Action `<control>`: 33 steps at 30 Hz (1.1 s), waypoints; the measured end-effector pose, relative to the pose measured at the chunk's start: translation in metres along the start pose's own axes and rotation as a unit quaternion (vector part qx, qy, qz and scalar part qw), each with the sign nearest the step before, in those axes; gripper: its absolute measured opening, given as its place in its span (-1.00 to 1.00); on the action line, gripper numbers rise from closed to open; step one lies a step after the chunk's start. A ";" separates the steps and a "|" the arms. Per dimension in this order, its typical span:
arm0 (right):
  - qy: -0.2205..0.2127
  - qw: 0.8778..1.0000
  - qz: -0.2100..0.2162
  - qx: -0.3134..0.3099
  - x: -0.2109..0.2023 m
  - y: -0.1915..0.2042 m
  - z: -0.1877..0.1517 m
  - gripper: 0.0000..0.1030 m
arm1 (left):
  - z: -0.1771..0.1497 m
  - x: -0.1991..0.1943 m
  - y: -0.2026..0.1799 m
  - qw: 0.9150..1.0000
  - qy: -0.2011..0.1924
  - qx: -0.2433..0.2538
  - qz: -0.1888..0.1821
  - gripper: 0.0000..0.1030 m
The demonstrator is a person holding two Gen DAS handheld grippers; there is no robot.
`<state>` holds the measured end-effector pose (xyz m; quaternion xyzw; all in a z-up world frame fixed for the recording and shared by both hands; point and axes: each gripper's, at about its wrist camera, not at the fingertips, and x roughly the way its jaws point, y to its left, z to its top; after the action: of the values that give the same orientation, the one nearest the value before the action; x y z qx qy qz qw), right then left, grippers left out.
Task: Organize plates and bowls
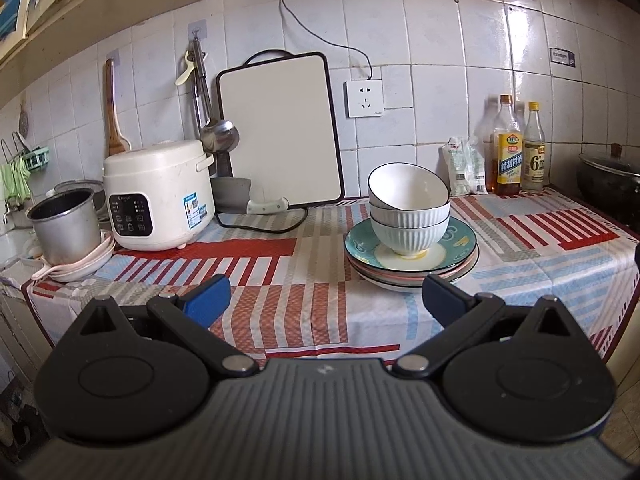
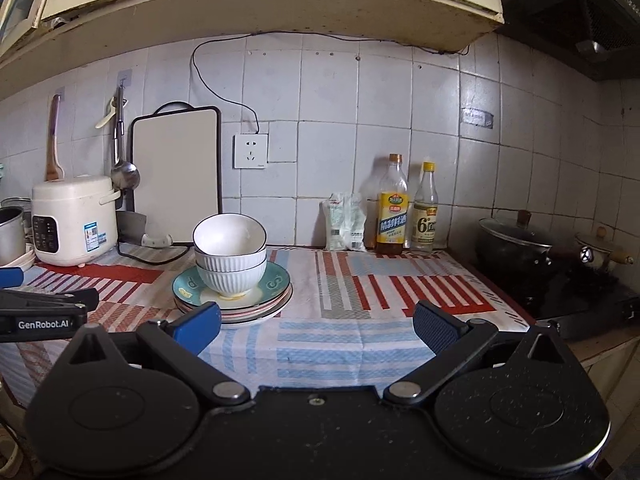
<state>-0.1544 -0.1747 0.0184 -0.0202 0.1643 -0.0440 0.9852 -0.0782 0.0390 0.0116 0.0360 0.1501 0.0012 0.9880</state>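
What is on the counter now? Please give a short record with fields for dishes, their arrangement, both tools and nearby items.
dishes: white ribbed ceramic bowls, three stacked; round ceramic plates with a teal one on top
arrangement: bowls stand on the plate stack; top bowl sits tilted
surface: red, blue and white patterned tablecloth
left tool: open, empty, short of the plates
right tool: open, empty, to the right of the dishes
nearby: white electric rice cooker; white rectangular cutting board leaning on the wall; two glass condiment bottles

White ribbed bowls (image 1: pixel 408 216) are sitting on a teal plate (image 1: pixel 460 240) (pink-rimmed ones underneath). The tablecloth (image 1: pixel 280 280) is showing red, blue and grey stripes. Blue pads are tipping both black grippers.
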 end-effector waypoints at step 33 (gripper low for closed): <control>-0.007 0.998 -0.065 0.003 0.010 0.001 -0.017 1.00 | -0.015 0.004 0.000 1.000 -0.001 -0.019 -0.009 1.00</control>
<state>-0.1509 -0.1749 -0.0009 -0.0279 0.1554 -0.1082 0.9815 -0.0792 0.0406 -0.0042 0.0164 0.1490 -0.0045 0.9887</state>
